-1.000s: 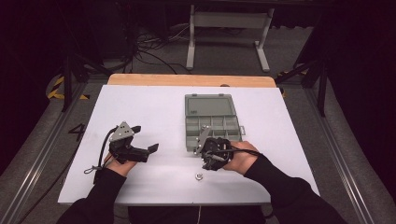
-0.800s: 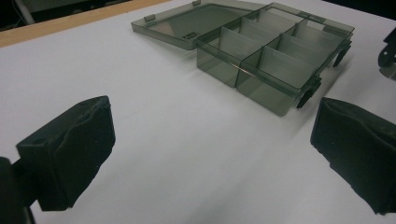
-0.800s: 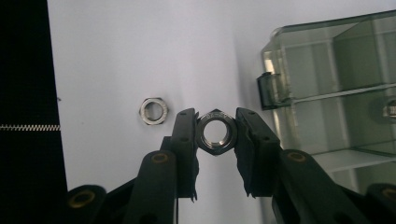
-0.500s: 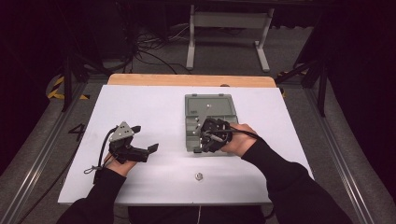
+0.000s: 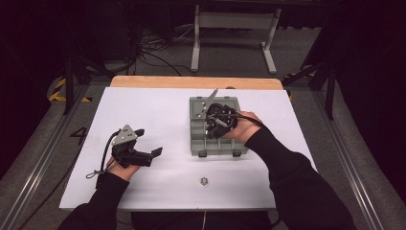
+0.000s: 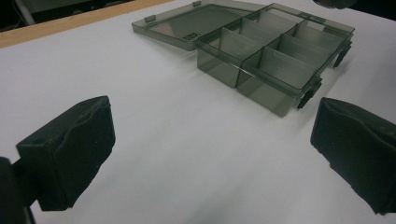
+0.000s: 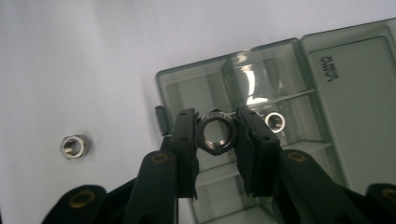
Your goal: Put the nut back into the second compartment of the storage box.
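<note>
A grey see-through compartment box lies open mid-table, its lid flat on the far side. My right gripper hovers over the box, shut on a steel hex nut held between its jaws above the compartments. A second nut rests in one compartment. A third nut lies loose on the white table in front of the box, also seen in the right gripper view as the loose nut. My left gripper rests at the left, open and empty, its pads wide apart, facing the box.
The white table top has a wooden strip along its far edge. Beyond it stand a metal frame and cables on the floor. Rails run along both sides of the table.
My right gripper has moved from the box's front edge away from the person, over the compartments, carrying the nut. The left gripper has stayed still.
</note>
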`<state>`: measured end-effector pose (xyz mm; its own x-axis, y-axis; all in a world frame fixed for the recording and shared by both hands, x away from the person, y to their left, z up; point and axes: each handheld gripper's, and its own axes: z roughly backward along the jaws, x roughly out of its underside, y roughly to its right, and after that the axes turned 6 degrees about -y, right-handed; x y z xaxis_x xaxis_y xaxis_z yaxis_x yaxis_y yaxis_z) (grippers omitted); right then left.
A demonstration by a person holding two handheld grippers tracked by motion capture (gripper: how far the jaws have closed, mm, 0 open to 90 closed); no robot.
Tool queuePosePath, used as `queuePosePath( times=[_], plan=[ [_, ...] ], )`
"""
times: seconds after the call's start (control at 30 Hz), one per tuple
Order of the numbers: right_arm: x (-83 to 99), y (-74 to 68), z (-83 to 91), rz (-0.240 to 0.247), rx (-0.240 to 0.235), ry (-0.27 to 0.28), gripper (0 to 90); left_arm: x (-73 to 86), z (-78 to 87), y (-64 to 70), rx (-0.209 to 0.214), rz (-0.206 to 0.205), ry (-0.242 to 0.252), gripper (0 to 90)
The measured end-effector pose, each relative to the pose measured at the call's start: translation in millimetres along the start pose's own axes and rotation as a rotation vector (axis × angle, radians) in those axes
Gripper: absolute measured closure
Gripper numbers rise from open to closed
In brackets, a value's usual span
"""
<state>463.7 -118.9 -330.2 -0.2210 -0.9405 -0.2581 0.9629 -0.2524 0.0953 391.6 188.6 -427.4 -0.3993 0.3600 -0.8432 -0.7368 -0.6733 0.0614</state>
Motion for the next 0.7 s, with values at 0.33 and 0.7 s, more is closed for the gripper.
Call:
queuePosePath(
  times=[0.33, 0.7],
  plan=[
    [-6.5, 23.4, -1.6, -0.046, 0.018, 0.01, 70.0, -0.1, -0.5, -0.6, -0.001, -0.007, -0.002, 0.8],
    [-9.2, 52.3, -18.9, -0.115, 0.036, -0.009, 70.0, 0.1, 0.0, -0.9, 0.003, 0.002, -0.001, 0.8]
  ],
)
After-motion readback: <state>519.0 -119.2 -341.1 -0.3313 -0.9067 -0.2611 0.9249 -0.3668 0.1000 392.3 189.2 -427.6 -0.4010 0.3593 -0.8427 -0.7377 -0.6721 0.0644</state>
